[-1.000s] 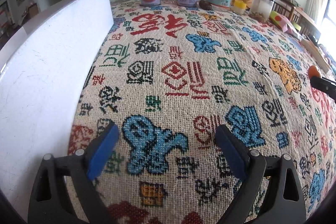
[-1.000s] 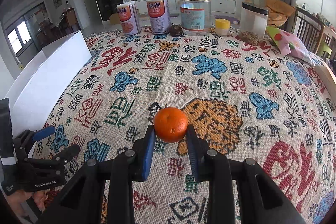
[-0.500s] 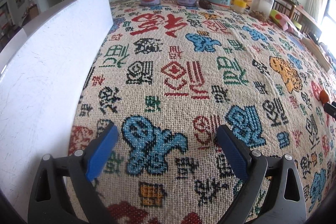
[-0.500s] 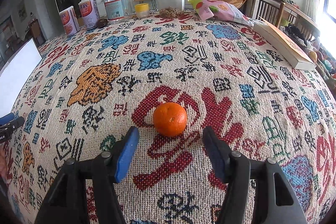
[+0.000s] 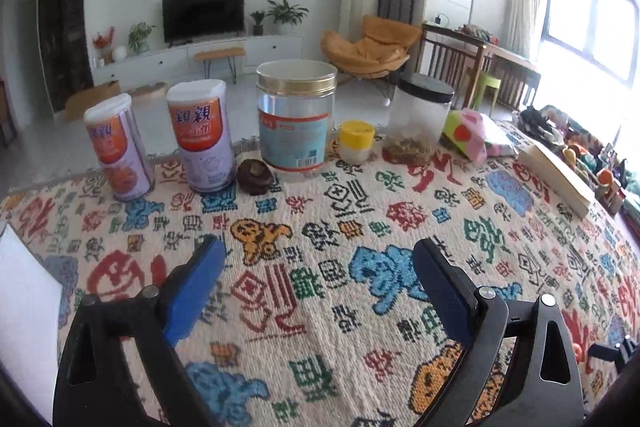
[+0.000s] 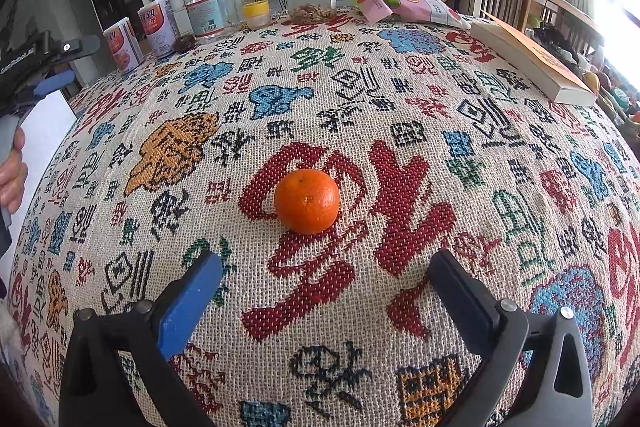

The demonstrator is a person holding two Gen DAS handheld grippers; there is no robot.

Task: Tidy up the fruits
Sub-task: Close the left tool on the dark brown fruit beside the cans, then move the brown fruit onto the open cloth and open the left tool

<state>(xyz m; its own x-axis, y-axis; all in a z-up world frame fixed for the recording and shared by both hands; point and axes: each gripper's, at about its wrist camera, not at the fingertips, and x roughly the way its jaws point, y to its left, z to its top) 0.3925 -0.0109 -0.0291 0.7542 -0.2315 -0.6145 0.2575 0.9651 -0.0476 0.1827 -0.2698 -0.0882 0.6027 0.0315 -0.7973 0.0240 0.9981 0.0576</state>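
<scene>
the mandarin (image 6: pixel 307 201) sits alone on the patterned tablecloth (image 6: pixel 400 99) just ahead of the wide-open, empty right gripper (image 6: pixel 324 283), the left gripper (image 5: pixel 316 275) equally wide and empty, so the next step is probably fetching another fruit.

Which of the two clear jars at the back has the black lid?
The right-hand jar, beside the pink bag; the labelled jar has a gold lid.

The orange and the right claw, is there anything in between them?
No. In the right wrist view, only bare patterned cloth lies between the orange and the open right claw.
</scene>
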